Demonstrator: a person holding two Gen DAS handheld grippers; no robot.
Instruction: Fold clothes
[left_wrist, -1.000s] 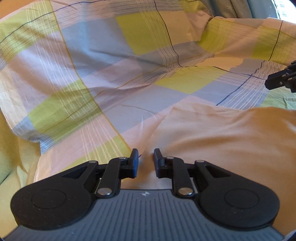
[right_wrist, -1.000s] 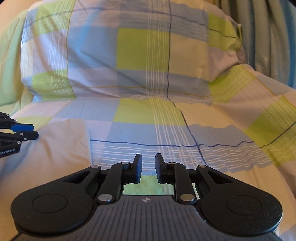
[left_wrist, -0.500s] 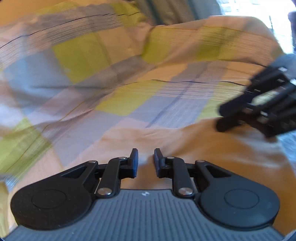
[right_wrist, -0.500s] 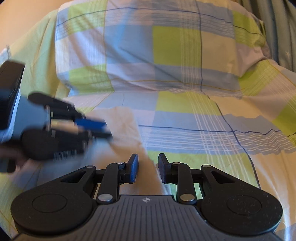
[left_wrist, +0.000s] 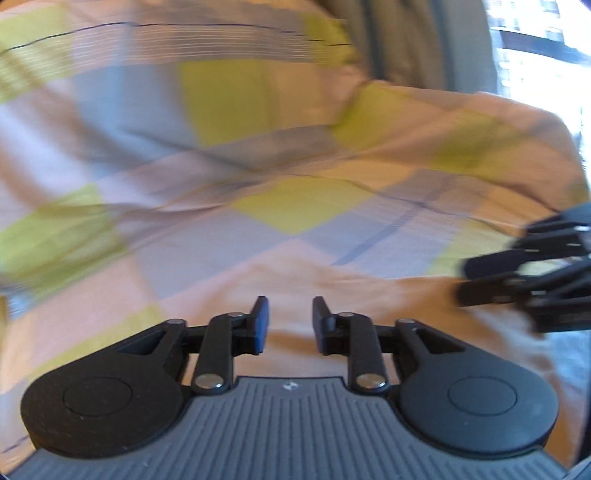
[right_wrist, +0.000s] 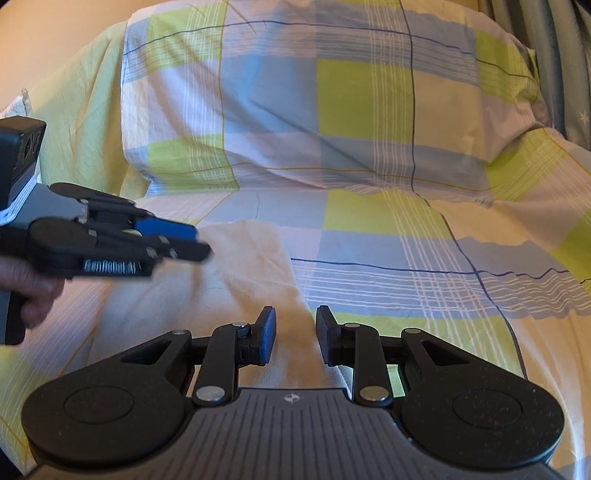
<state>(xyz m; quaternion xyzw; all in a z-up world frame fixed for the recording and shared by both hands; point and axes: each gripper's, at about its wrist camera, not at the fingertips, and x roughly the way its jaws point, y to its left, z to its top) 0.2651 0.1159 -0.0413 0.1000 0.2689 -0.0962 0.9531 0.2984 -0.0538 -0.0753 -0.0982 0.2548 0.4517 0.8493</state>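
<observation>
No readable text, labels, brands or numbers on anything here.

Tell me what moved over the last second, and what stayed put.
The left gripper has swung in over the cream garment, closer to the right gripper; the left camera is blurred by motion. Both grippers stay open and hold nothing. The garment and the checked pillow lie as before.

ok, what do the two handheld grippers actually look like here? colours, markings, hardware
Both match: the left gripper and right gripper have black linkage arms with silver pivot pins, round black lobes either side, a ribbed grey body with a small logo, and blue pads inside the jaws. Seen from the right wrist, the left gripper shows a grey housing, a black camera block and a metal spring.
</observation>
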